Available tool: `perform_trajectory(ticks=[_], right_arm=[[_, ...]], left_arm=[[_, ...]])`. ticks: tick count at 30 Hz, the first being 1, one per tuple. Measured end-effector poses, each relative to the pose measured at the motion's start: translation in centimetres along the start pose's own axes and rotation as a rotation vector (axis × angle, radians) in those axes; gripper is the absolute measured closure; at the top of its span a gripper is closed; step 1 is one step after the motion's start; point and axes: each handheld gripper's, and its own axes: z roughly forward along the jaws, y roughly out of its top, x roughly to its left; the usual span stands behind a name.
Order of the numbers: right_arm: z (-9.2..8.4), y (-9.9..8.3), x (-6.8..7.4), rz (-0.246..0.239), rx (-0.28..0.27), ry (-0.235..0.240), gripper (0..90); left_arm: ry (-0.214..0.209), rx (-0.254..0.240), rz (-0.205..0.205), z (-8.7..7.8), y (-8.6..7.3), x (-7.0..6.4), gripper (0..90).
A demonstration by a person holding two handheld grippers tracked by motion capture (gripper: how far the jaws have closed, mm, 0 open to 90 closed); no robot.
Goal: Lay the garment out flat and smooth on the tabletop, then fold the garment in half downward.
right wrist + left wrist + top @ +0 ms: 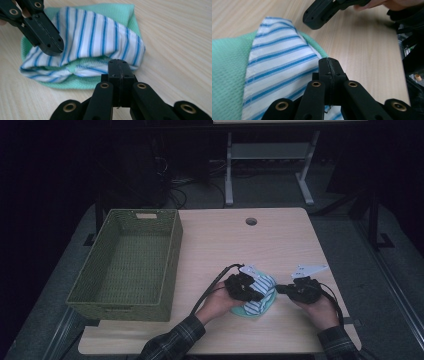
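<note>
One folded cloth — white with blue stripes over a green layer — lies on the table near its near edge, right of the one green basket; two grippers flank it. The left gripper sits on the cloth's left part, jaws pressed together with nothing visibly between them — its tips rest just over the striped edge. The right gripper is just right of the cloth, also closed and empty, its tips at the cloth's right edge.
</note>
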Motion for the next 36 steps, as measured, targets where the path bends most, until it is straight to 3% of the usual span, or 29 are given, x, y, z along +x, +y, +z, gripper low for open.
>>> perform_trajectory(ticks=[7,18,26,36], right_arm=[[0.2,1.5,-0.1,0.019,-0.02,0.03,89.4],[1.8,4.5,0.1,-0.019,-0.07,0.074,89.7],[3.5,6.5,0.3,-0.041,-0.074,0.095,89.7],[5.3,8.1,0.4,-0.057,-0.07,0.107,89.8]], left_arm=[[0.037,-0.02,-0.009,-2.1,-0.6,0.4,89.4],[0.111,-0.045,-0.058,-5.1,-2.2,1.5,89.4],[0.134,-0.043,-0.091,-5.5,-3.3,1.7,89.4],[0.164,-0.024,-0.097,-5.3,-4.1,2.0,89.4]])
